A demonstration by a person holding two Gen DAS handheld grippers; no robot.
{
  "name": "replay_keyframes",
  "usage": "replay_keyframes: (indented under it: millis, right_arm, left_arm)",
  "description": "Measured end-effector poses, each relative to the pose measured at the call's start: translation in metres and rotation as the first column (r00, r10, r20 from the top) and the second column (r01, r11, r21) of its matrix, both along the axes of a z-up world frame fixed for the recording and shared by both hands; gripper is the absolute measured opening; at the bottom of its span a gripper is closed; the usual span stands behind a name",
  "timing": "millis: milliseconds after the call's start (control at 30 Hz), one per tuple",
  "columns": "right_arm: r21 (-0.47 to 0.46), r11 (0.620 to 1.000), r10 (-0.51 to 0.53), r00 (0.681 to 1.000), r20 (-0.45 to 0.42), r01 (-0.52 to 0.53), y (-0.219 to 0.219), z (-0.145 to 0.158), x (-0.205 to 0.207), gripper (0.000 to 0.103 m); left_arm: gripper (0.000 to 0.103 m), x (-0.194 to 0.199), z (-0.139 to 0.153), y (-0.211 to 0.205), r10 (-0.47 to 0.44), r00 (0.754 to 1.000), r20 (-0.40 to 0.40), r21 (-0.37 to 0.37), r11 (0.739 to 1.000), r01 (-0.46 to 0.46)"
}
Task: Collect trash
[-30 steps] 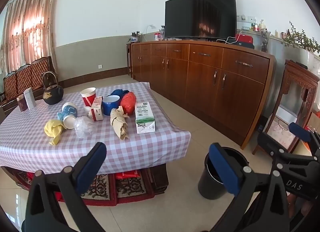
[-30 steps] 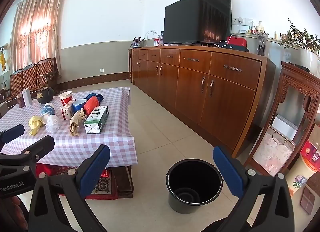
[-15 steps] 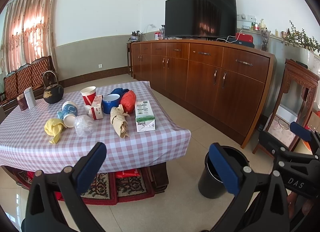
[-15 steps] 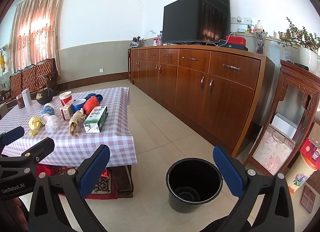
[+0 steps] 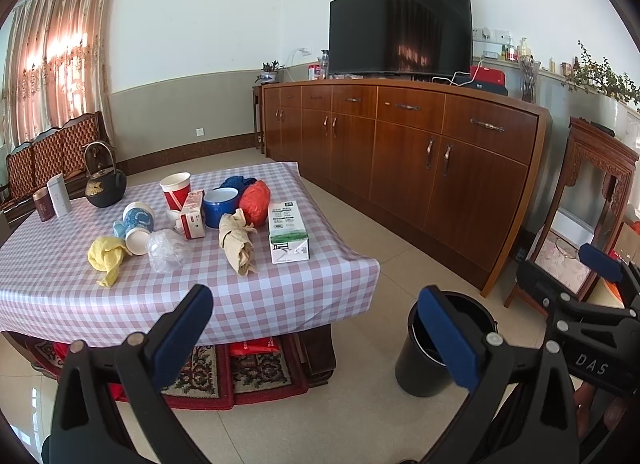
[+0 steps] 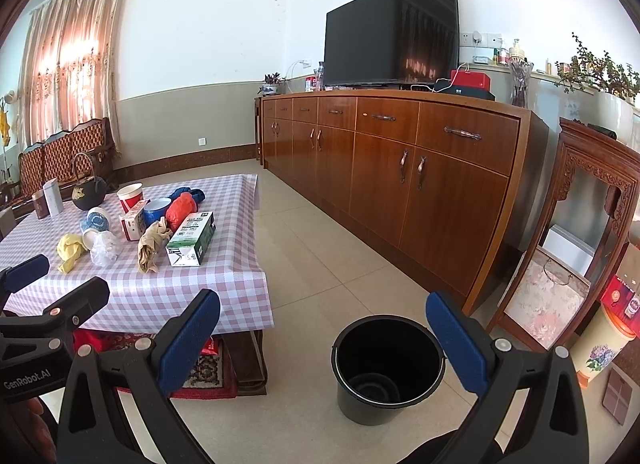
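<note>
A low table [image 5: 280, 296] with a checked cloth carries the trash: a green-and-white carton [image 5: 288, 232], a crumpled brown paper bag [image 5: 238, 244], a red plastic bag [image 5: 255, 203], a clear plastic wad [image 5: 166, 250], a yellow rag [image 5: 106, 260] and a small red-and-white box [image 5: 192, 220]. A black bucket [image 6: 388, 368] stands empty on the floor right of the table. My left gripper [image 5: 316, 332] is open, well short of the table's near edge. My right gripper [image 6: 324, 340] is open above the floor, near the bucket. Neither holds anything.
Also on the table are a red paper cup [image 5: 175, 190], a blue bowl [image 5: 220, 206], a blue-patterned cup [image 5: 138, 224], a black teapot [image 5: 105, 184] and two tins. A long wooden sideboard [image 5: 400, 160] with a TV runs along the right wall. A carved wooden stand [image 6: 592, 232] is beyond the bucket.
Both views have drifted slightly; the table and bucket sit almost where they were. Both grippers stay open and empty.
</note>
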State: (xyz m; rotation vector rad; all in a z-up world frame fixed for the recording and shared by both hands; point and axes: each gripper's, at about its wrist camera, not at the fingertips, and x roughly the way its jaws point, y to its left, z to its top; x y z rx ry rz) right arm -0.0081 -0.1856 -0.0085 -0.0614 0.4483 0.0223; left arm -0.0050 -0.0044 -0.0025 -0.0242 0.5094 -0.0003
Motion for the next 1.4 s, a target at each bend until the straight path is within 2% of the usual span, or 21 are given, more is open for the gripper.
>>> replay_keyframes:
  millis: [1400]
  right_arm:
    - [0.002, 1.0, 0.006, 1.0, 0.012, -0.006, -0.0013, 0.0088, 0.0018, 0.103]
  left_arm:
    - [0.103, 0.0031, 0.0026, -0.0002, 0.0, 1.0, 0.003, 0.0, 1.0, 0.0]
